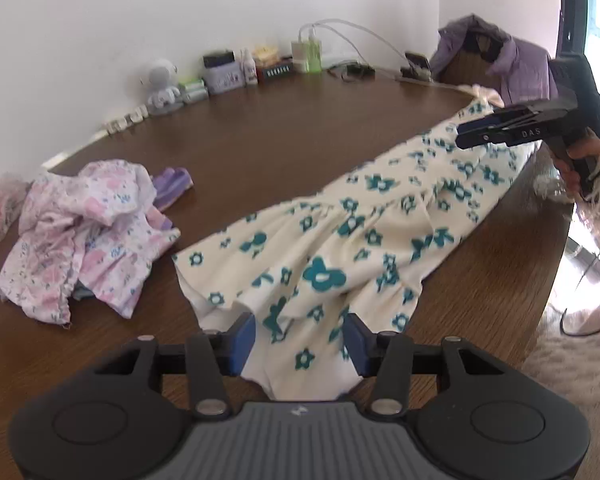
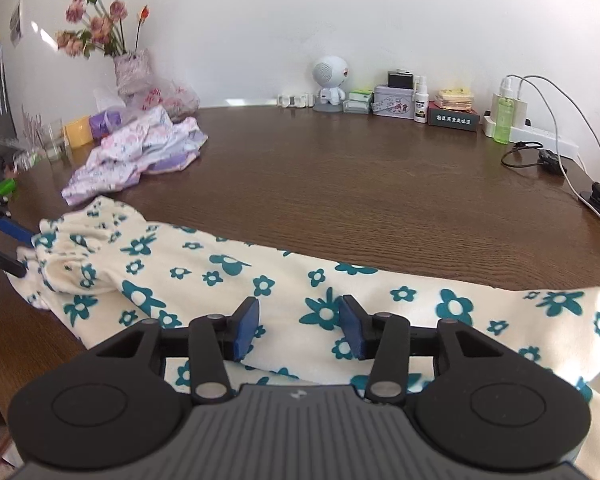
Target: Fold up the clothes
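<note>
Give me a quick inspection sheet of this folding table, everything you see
Surface: dark wooden table.
Job's things: cream floral dress spread flat; pink floral garment crumpled beside it.
Clutter: robot figurine, tin, green bottle, flower vase along the wall.
Grippers: left gripper and right gripper both open over the dress.
Cables: white charger leads, black cord.
Surroundings: white wall, purple jacket on a chair.

My dark wooden table (image 2: pixel 340 184) carries a cream dress with teal flowers (image 2: pixel 228 276), spread flat along its near edge. A crumpled pink floral garment (image 2: pixel 140 148) lies beyond the dress's gathered end. Small bottles and boxes (image 2: pixel 420 100) line the table's wall edge, well apart from the dress.
</note>
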Tool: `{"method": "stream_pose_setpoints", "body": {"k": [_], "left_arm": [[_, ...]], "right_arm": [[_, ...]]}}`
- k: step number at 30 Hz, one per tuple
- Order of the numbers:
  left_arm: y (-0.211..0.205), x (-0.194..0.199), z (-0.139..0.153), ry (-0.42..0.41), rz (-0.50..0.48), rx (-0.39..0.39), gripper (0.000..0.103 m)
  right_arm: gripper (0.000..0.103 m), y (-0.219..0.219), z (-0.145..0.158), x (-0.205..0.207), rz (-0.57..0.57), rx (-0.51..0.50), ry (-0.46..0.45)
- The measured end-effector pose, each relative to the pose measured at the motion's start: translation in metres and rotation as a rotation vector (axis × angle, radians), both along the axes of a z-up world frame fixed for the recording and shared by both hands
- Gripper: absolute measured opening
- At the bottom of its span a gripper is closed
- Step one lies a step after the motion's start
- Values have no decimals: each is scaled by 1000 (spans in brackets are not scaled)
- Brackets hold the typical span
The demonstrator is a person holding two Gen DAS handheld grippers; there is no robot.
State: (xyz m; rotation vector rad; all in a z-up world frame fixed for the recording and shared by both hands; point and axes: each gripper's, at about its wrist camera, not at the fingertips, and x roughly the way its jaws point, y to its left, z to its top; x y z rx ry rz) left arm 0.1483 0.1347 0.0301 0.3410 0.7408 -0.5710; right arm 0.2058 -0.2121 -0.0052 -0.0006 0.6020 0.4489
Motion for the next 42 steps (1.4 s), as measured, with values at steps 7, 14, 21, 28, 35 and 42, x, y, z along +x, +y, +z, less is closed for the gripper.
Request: {"method": "stream_pose_setpoints", "body": {"k": [7,14,21,28,35,42], "left_arm": [[-78,10,22,-116,-71,-123,51],[-150,45,-15,-19,-7,-105,17],[-147,42,-45,-1,46,-80,15],[-149,39,-45,-22,50,-57,15],[-150,37,-45,-26,65,-66,15],[-149,38,-45,-19,66,-76,15]], "right_arm": [[38,-74,17,-10,-239,-12,-40],[15,-84,9,8,-259,-93,-97],[0,-122,-27,23,-277,-114,4],[2,-151,-9,27,-311,3,38],[14,-136,-6,48,-281,-101,24],[19,-180,3,46,-312,107,113]]}}
